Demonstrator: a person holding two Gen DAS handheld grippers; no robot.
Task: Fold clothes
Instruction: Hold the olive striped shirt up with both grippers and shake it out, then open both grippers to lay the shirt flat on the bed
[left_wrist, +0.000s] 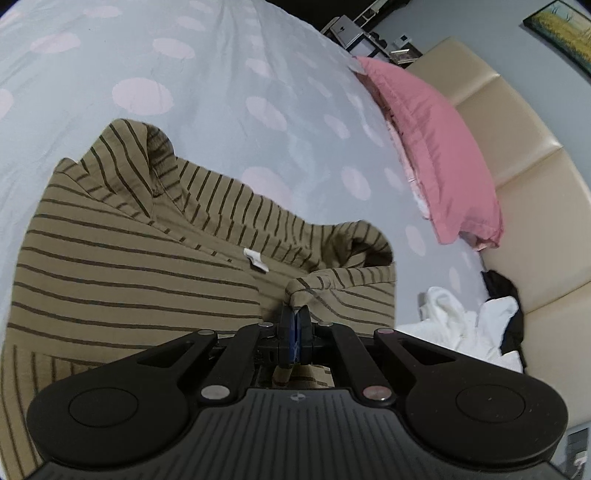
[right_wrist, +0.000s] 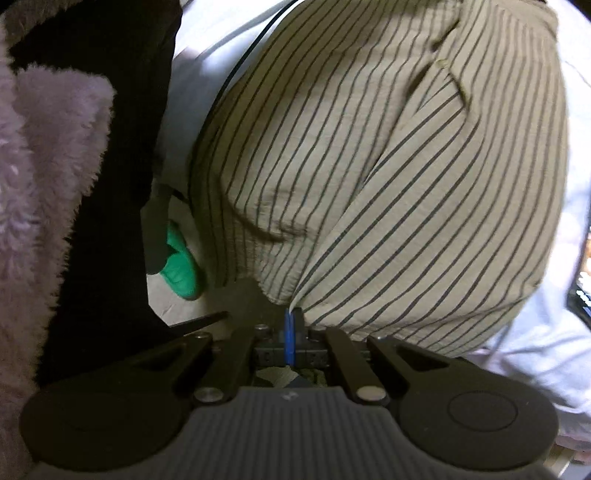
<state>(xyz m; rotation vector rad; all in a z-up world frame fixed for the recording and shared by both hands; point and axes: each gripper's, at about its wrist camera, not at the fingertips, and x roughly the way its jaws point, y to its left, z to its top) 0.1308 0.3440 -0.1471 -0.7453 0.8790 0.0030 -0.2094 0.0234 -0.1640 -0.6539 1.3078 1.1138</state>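
Left gripper (left_wrist: 294, 317): jaws clamped on a bunched fold of the striped shirt (left_wrist: 122, 251); shirt lies spread on the bed (left_wrist: 221, 66), white neck label (left_wrist: 255, 259) showing; pink pillow (left_wrist: 436, 147) at the bed's headboard edge; white clothes (left_wrist: 465, 317) piled at that edge. Right gripper (right_wrist: 290, 317): jaws clamped on the shirt's edge (right_wrist: 369, 166), near the bed's side edge.

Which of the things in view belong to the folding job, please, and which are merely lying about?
In use: striped shirt, pinched by the left gripper and the right gripper.

Lying about: pink pillow, white laundry pile, spotted bedsheet, green object.
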